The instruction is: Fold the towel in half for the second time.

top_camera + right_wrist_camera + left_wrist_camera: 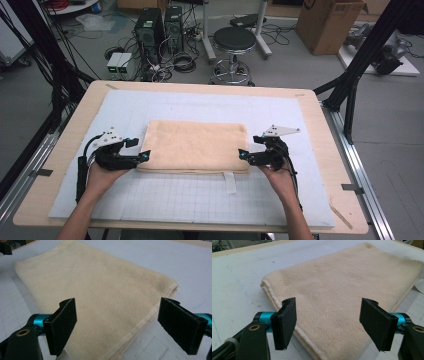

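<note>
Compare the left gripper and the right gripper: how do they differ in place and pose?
The left gripper is at the folded towel's near left corner; the right gripper is at its near right corner. The left gripper points right, the right gripper points left. Both are open, and neither grips the towel.

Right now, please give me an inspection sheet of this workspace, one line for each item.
Surface: wooden table under a pale gridded mat.
Job's things: cream folded towel flat on the mat, white tag at its near edge.
Clutter: nothing seen on the mat.
Grippers: left tongs and right tongs open at the towel's near corners, nothing held.
Cables: one cable trails from the left tongs.
Surroundings: stool, computer towers, cardboard box on the floor.
</note>
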Demonstrator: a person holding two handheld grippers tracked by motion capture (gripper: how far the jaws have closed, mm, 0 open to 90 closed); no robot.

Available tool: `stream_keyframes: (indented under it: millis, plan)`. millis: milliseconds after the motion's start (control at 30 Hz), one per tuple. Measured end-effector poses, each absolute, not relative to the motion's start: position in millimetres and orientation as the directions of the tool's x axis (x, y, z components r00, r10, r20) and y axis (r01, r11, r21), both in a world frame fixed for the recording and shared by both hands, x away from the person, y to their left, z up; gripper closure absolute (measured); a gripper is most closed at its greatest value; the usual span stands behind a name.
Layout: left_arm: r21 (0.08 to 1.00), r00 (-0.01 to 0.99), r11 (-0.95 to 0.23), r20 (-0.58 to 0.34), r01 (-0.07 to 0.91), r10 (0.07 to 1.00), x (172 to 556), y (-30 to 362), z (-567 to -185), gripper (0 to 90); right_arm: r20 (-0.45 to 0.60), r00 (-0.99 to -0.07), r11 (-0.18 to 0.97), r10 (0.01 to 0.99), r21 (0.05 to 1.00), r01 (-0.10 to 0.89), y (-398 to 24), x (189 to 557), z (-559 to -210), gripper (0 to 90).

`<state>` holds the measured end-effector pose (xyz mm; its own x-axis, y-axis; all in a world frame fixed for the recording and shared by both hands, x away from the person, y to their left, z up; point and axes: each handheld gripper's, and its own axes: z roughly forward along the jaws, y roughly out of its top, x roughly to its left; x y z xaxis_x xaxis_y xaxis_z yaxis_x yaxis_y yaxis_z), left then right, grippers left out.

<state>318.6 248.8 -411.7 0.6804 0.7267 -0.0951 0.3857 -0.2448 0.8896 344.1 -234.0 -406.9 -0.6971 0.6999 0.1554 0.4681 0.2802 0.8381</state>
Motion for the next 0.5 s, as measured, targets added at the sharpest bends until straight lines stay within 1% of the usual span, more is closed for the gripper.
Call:
stream_keyframes:
  millis: [133, 500]
  plan:
    - [0.884, 0.682, -0.264, -0.08, 0.385, 0.727, 313, 250, -412, 30.2, 0.147, -0.694, 0.277, 0.704, 0.844, 0.459, -238, 338, -408, 13.2]
    - [0.896, 0.678, -0.243, -0.084, 0.372, 0.73, 289, 260, -416, 30.1, 0.142, -0.685, 0.272, 0.715, 0.845, 0.46, -249, 320, -414, 12.4]
